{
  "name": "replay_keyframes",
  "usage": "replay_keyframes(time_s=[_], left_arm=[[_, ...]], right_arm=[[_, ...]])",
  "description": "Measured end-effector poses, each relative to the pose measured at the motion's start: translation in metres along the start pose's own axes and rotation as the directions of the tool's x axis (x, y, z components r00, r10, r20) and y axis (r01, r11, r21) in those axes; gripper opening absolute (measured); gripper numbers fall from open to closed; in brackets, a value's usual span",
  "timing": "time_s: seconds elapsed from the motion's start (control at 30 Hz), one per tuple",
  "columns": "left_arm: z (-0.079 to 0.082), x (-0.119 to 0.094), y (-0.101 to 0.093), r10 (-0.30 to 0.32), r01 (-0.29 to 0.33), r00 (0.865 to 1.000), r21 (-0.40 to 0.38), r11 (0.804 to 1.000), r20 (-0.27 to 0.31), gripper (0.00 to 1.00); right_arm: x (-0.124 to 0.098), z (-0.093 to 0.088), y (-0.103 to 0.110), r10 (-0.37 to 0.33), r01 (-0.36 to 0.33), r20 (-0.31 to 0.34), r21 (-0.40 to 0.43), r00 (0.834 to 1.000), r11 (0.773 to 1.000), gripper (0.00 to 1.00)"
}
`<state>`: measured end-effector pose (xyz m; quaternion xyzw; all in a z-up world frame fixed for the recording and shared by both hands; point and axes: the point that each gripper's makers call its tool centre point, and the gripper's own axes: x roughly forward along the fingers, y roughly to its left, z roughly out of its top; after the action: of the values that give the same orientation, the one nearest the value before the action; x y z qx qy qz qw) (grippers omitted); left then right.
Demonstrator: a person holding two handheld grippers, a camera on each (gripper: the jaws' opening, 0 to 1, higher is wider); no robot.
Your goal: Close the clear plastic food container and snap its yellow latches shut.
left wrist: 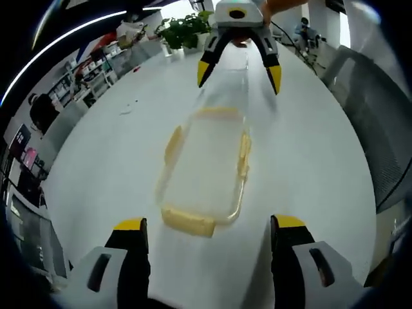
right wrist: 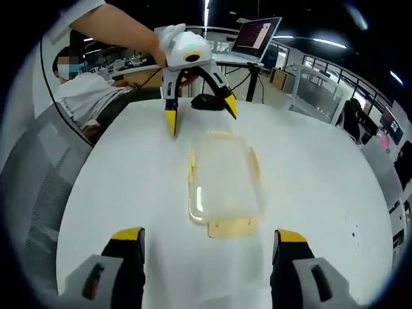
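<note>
A clear plastic container point(left wrist: 207, 168) lies lengthwise on the white table point(left wrist: 103, 174), with its lid resting on it. Yellow latches run along its sides, and the near end latch point(left wrist: 188, 222) flares outward. My left gripper point(left wrist: 209, 224) is open just short of that end, touching nothing. My right gripper point(left wrist: 239, 74) hangs open over the far end. In the right gripper view the container point(right wrist: 222, 183) sits ahead of my open right gripper point(right wrist: 209, 235), with an end latch point(right wrist: 232, 226) lying flat toward it. Beyond the container, a hand holds the left gripper point(right wrist: 200, 114) open.
Potted plants point(left wrist: 183, 29) stand at the table's far edge. A mesh chair point(left wrist: 380, 109) is beside the table. A seated person point(right wrist: 84, 87) and an open laptop point(right wrist: 257, 35) are behind the table, and a dark object point(right wrist: 206, 101) lies near its edge.
</note>
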<state>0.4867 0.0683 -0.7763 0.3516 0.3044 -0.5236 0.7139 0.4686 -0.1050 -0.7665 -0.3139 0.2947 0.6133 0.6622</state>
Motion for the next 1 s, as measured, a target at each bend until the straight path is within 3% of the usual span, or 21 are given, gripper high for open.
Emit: replay_keyframes(time_s=[0.17, 0.57, 0.67, 1.0], left_arm=[[-0.002, 0.002, 0.002, -0.022, 0.024, 0.999, 0.055, 0.998, -0.03, 0.75], [-0.008, 0.009, 0.011, -0.055, 0.062, 0.996, 0.097, 0.993, -0.072, 0.7], [-0.009, 0.012, 0.011, -0.063, 0.072, 0.995, 0.111, 0.991, -0.081, 0.7], [-0.008, 0.016, 0.01, -0.116, 0.129, 0.988, 0.123, 0.984, -0.106, 0.66]], right_arm=[[0.006, -0.002, -0.006, 0.014, -0.014, -0.014, 0.0, 1.0, 1.0, 0.81], [0.021, -0.005, -0.015, 0.041, -0.042, -0.074, -0.015, 0.996, 0.999, 0.79], [0.027, 0.002, -0.016, 0.045, -0.045, -0.062, -0.001, 0.997, 0.999, 0.79], [0.035, -0.007, -0.019, 0.072, -0.074, -0.125, -0.014, 0.99, 0.997, 0.75]])
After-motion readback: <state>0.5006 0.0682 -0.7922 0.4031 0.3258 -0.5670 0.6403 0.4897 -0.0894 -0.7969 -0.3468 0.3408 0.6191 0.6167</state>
